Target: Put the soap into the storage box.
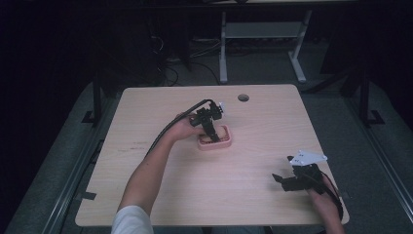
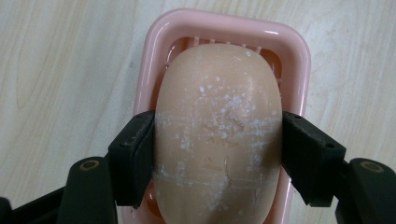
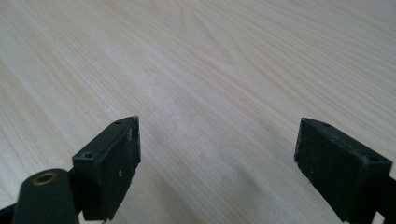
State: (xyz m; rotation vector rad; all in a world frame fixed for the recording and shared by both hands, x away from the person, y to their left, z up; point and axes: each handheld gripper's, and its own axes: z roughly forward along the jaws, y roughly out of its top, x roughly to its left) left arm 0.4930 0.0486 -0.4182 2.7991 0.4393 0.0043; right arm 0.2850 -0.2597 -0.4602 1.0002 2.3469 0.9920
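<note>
Black matte jaws of the left tool (image 2: 218, 154) press flat against both long sides of a peach-coloured oval bar of soap (image 2: 218, 135), so the tool is clamped on it. Soap surface is smooth and rounded, flecked with white dried residue and fine scratch lines across the middle. Beneath it sits a glossy pink plastic soap dish (image 2: 294, 51), rectangular with rounded corners and a ribbed floor visible past the far end of the bar; whether the bar rests on the ribs or is held just clear cannot be told.

High view: dish (image 1: 225, 142) lies near the centre of the light wood-grain table (image 1: 160, 185), left tool (image 1: 214, 138) angled steeply down into it. Left hand (image 1: 182, 127) grips the tool body from the near-left side, forearm stretched diagonally across the table, short white sleeve at the bottom edge.

Right tool (image 1: 281, 178) sits low near the table's near-right corner, well apart from the dish, held by the right hand (image 1: 324, 197), grey three-cornered plate on top. In the right gripper view its jaws stand wide apart (image 3: 217, 156) with bare wood grain between them: released, nothing held.
</note>
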